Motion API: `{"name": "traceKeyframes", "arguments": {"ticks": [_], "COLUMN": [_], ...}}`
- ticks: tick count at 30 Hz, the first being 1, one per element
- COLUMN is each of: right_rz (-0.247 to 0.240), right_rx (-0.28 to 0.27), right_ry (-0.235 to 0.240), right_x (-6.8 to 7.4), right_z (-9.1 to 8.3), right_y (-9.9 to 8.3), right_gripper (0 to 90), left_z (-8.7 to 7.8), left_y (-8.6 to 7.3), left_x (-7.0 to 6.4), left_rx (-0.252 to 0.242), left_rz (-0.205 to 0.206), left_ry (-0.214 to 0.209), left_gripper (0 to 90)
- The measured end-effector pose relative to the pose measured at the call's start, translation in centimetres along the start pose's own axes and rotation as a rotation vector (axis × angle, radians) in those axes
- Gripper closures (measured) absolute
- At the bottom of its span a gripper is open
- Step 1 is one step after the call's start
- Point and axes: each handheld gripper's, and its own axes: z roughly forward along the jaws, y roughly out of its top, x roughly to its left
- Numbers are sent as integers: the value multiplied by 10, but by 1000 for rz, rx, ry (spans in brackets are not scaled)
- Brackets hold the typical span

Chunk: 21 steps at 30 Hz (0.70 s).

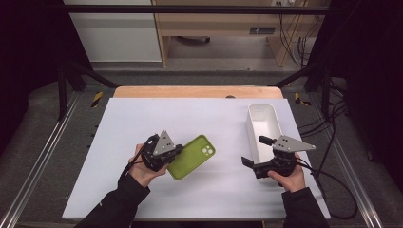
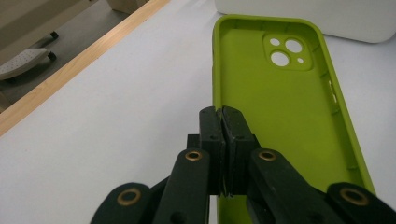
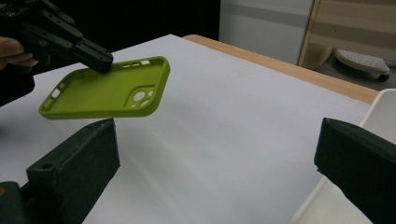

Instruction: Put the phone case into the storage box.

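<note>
While our left gripper [image 1: 175, 151] pinches the green phone case [image 1: 192, 156] by one long edge, lifted off the table [image 1: 142, 118], the white bin [image 1: 263, 124] lies well to the right.
Case's long axis points away toward the bin; open face up, camera cut-out at far end. Right gripper [image 1: 253, 153] gapes wide, empty, touching the bin's near end.

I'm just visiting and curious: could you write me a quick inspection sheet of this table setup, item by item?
Surface: white table top, wooden far edge.
Job's things: green phone case, lifted off the table, open side up; white bin at right.
Clutter: nothing seen.
Grippers: left gripper shut on the case's long edge; right gripper open, beside the bin.
Cables: black cable trailing from the right gripper.
Surroundings: wooden furniture, dark frame.
</note>
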Motion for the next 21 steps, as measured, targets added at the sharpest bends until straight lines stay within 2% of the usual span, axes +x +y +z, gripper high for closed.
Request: {"name": "traceKeyframes", "arguments": {"ticks": [5, 21], "right_rz": [-4, -12], "right_rx": [23, 41], "right_ry": [7, 40], "right_x": [4, 15], "right_z": [7, 22], "right_y": [3, 15], "right_gripper": [5, 5], "left_z": [0, -5], "left_y": [2, 6], "left_x": [-2, -8], "left_rx": [-3, -28], "left_rz": [8, 35], "left_ry": [1, 1], "left_gripper": [881, 881]}}
